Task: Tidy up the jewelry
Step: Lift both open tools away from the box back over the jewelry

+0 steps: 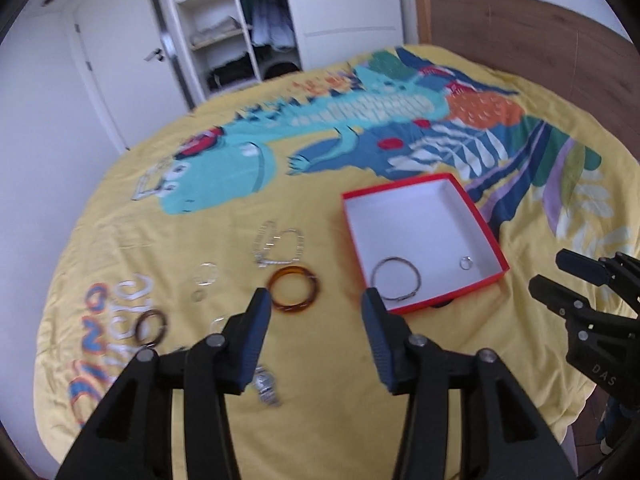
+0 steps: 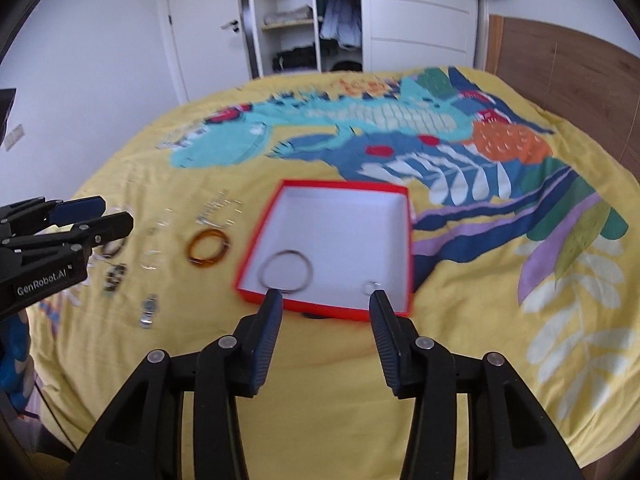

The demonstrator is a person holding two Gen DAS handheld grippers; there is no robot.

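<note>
Nearest the lens in the left wrist view, the left hand-held gripper [image 1: 316, 300] fills the bottom of the frame, its jaws spread wide and holding nothing. In the right wrist view the right hand-held gripper [image 2: 325, 300] sits at the bottom centre, likewise spread wide with nothing between its fingers.

Under both lies the bed [image 1: 520, 340] with its yellow dinosaur cover, taking up most of each frame. The red box [image 1: 424, 240], white inside, lies right of centre on the bed. Inside it, a thin dark bangle [image 1: 396, 278] lies near the lower corner, and a small ring [image 1: 465, 263] lies near the right wall.

Left of the box, on the cover, lie an amber bangle [image 1: 295, 288], a silver chain [image 1: 278, 244] above it, a brown bangle [image 1: 150, 326] at lower left, and a silver watch [image 1: 266, 388] beside the left finger.
</note>
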